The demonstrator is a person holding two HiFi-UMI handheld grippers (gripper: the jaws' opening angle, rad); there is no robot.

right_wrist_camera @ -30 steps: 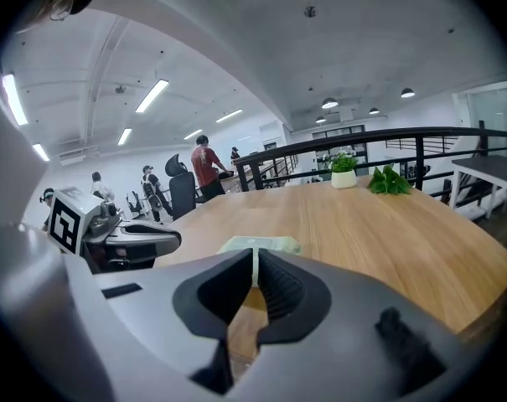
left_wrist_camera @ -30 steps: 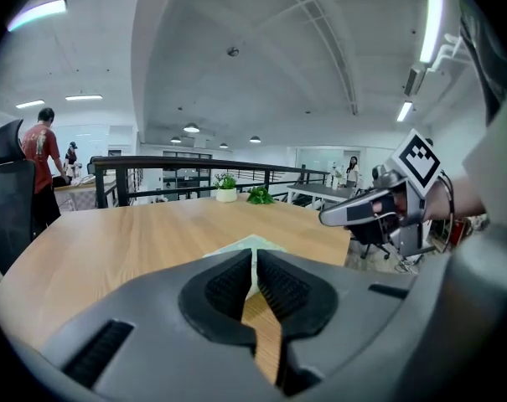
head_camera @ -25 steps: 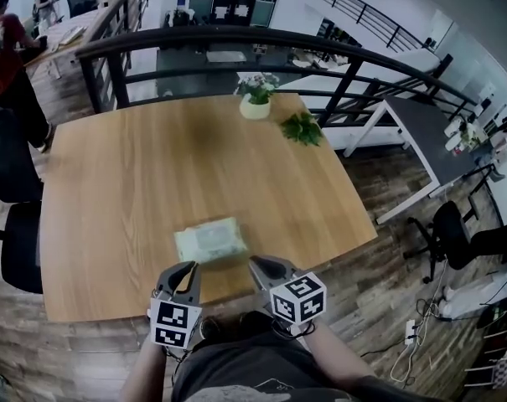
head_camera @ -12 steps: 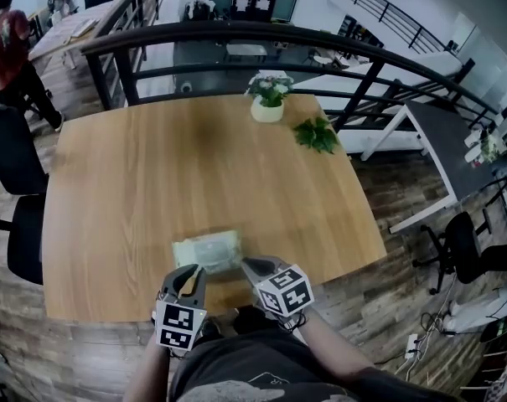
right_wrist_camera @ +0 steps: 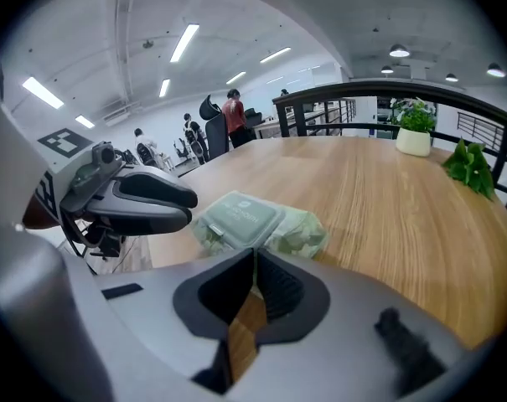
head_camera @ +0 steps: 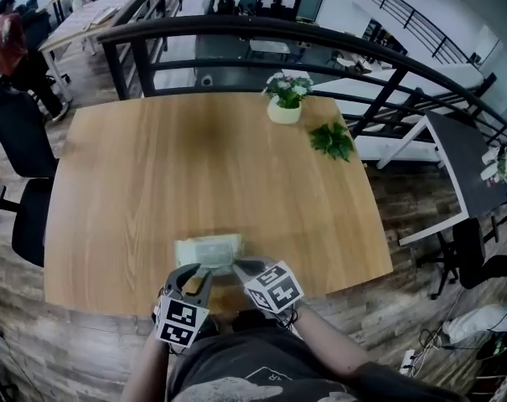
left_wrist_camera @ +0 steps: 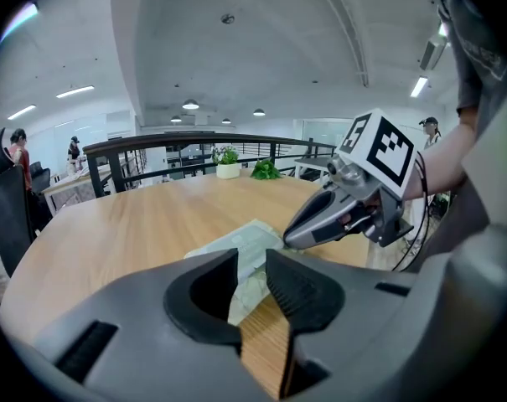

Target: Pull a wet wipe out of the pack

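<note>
A pale green wet-wipe pack (head_camera: 209, 250) with a flat lid lies near the front edge of the wooden table (head_camera: 152, 166). My left gripper (head_camera: 194, 278) hovers just short of its near left corner. Its jaws are opening and stand a little apart, with nothing between them. In the left gripper view the pack (left_wrist_camera: 240, 245) lies just beyond the left gripper (left_wrist_camera: 251, 273). My right gripper (head_camera: 244, 268) is shut and empty at the pack's near right corner. The right gripper view shows the pack's lid (right_wrist_camera: 243, 218) ahead of the right gripper (right_wrist_camera: 255, 265).
A white pot of flowers (head_camera: 287, 100) and a leafy green sprig (head_camera: 332, 139) stand at the table's far right. A black railing (head_camera: 236, 33) runs behind the table. Black chairs (head_camera: 23, 224) stand at the left, and a person (head_camera: 10, 44) is far back left.
Both grippers have come down and forward to the near edge of the pack. The left jaws, shut before, have parted slightly. The pack has not moved.
</note>
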